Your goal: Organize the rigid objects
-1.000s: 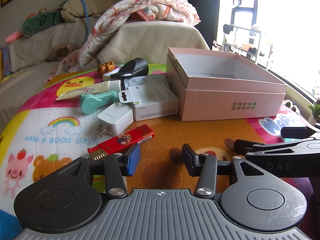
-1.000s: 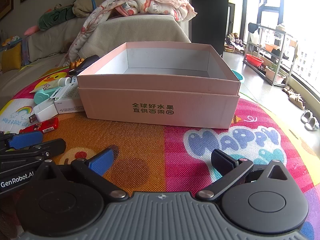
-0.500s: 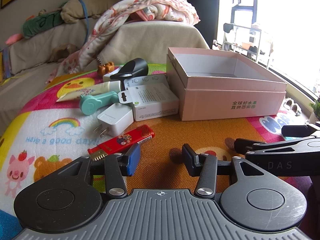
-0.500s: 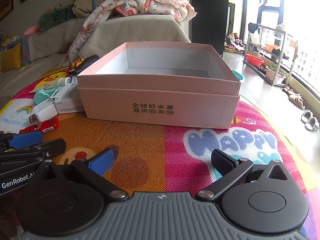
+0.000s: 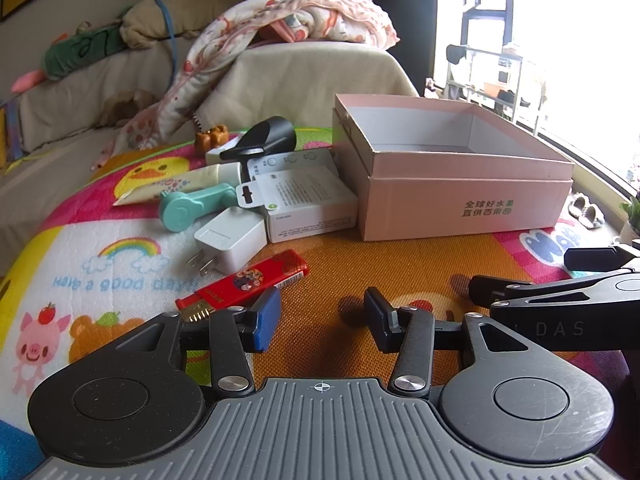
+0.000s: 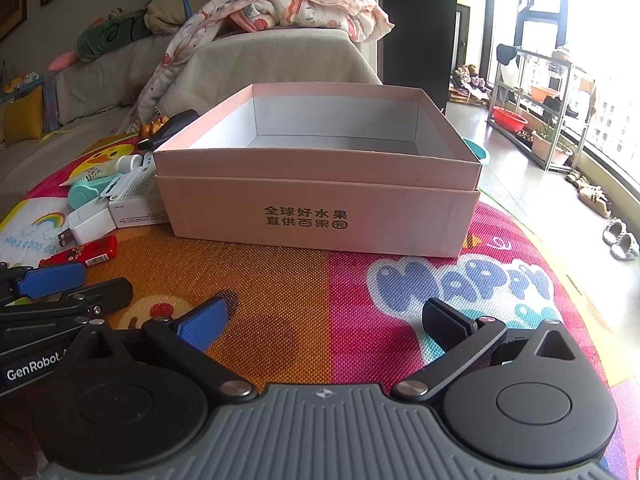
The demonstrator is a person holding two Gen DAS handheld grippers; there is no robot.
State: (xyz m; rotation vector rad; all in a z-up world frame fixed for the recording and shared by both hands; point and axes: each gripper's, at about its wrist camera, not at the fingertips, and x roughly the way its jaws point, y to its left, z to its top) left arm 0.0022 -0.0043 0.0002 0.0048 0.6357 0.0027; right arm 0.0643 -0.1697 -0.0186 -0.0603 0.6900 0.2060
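Observation:
An open pink box [image 5: 460,204] [image 6: 320,216] stands on the colourful play mat, its inside bare. Left of it lie a red lighter [image 5: 248,280] [image 6: 80,254], a white charger plug [image 5: 230,240] [image 6: 90,224], a white carton [image 5: 308,200], a teal gadget [image 5: 192,204], a cream tube [image 5: 176,188], a black hair-dryer-like item [image 5: 264,140] and a small brown figure [image 5: 210,138]. My left gripper [image 5: 320,316] is open and empty, just right of the lighter. My right gripper [image 6: 322,320] is open wide and empty, facing the box front; it also shows in the left wrist view [image 5: 568,280].
The play mat [image 6: 360,300] covers a round table. A sofa [image 5: 300,76] with a blanket and pillows stands behind. To the right are the floor, slippers [image 6: 622,238] and a shelf rack [image 6: 540,120] by the window.

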